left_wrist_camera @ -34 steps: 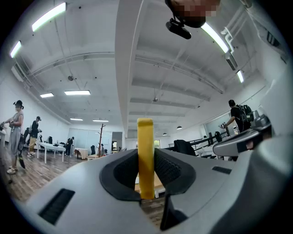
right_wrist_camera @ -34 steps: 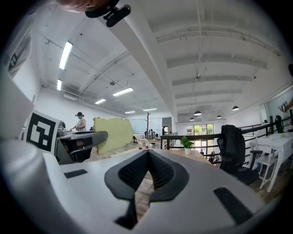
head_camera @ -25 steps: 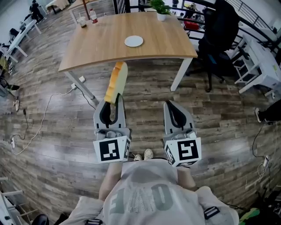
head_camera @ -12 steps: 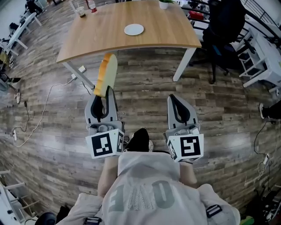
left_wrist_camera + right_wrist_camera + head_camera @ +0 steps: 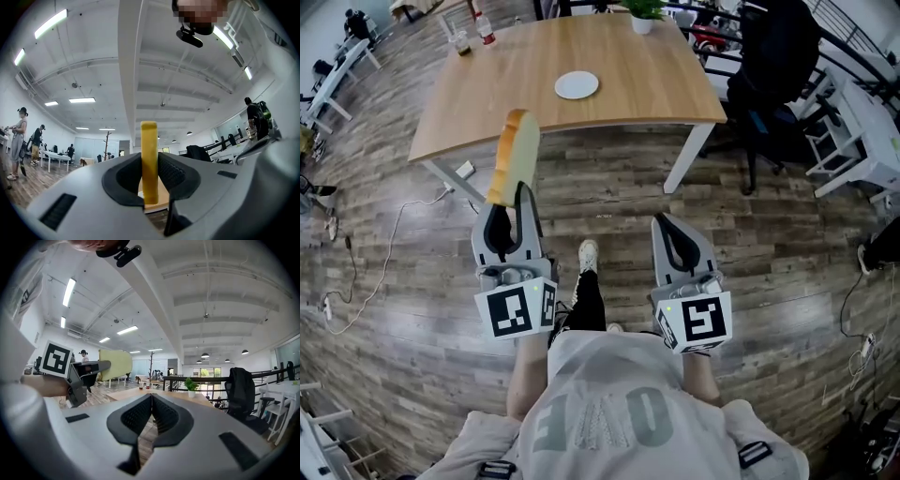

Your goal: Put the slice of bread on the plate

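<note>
A slice of bread (image 5: 514,156) stands on edge between the jaws of my left gripper (image 5: 519,193), which is shut on it. In the left gripper view the bread (image 5: 149,159) rises upright from the pads. A small white plate (image 5: 577,85) lies on the wooden table (image 5: 628,94) ahead, well beyond the bread. My right gripper (image 5: 667,225) is held over the floor to the right, its jaws shut with nothing between them (image 5: 151,401). From the right gripper view the bread (image 5: 115,363) shows at the left in the other gripper.
A potted plant (image 5: 643,14) stands at the table's far edge; a bottle (image 5: 485,31) and a cup (image 5: 461,42) sit at its far left corner. A black office chair (image 5: 773,75) stands right of the table. Cables (image 5: 384,262) run over the wood floor at left.
Both grippers have moved forward towards the table, the left one carrying the bread. The table and plate lie nearer in the head view.
</note>
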